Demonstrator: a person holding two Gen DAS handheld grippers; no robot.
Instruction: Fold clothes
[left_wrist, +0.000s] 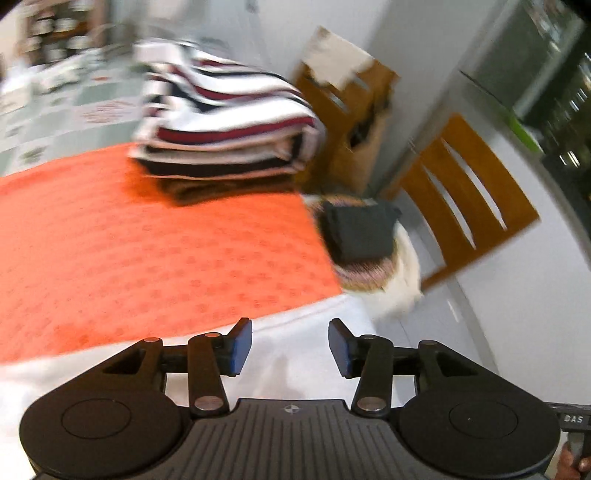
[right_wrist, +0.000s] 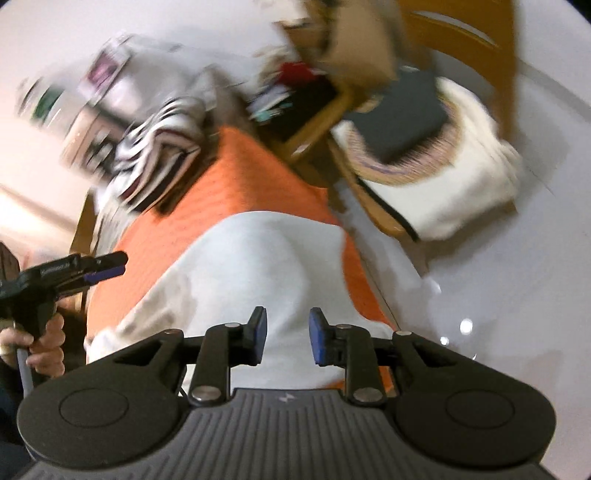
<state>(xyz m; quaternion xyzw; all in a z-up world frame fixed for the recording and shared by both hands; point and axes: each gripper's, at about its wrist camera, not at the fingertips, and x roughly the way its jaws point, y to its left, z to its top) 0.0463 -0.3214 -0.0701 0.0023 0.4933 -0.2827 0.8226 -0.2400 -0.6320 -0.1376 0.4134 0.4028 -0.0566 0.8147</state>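
A white garment (right_wrist: 255, 273) lies on the orange cloth (left_wrist: 147, 240) that covers the table; it also shows in the left wrist view (left_wrist: 303, 354). My left gripper (left_wrist: 290, 347) is open and empty, just above the white garment's edge. It shows from the side in the right wrist view (right_wrist: 110, 267), held by a hand. My right gripper (right_wrist: 284, 339) is open and empty over the white garment. A folded pile of striped red, white and dark clothes (left_wrist: 229, 125) sits at the far end of the orange cloth (right_wrist: 236, 184).
A wooden chair (left_wrist: 469, 199) stands right of the table, with a dark folded item (left_wrist: 362, 229) on white and striped cloth (right_wrist: 461, 184) on its seat. A second wooden chair (left_wrist: 351, 107) stands behind. The floor is pale. Both views are motion-blurred.
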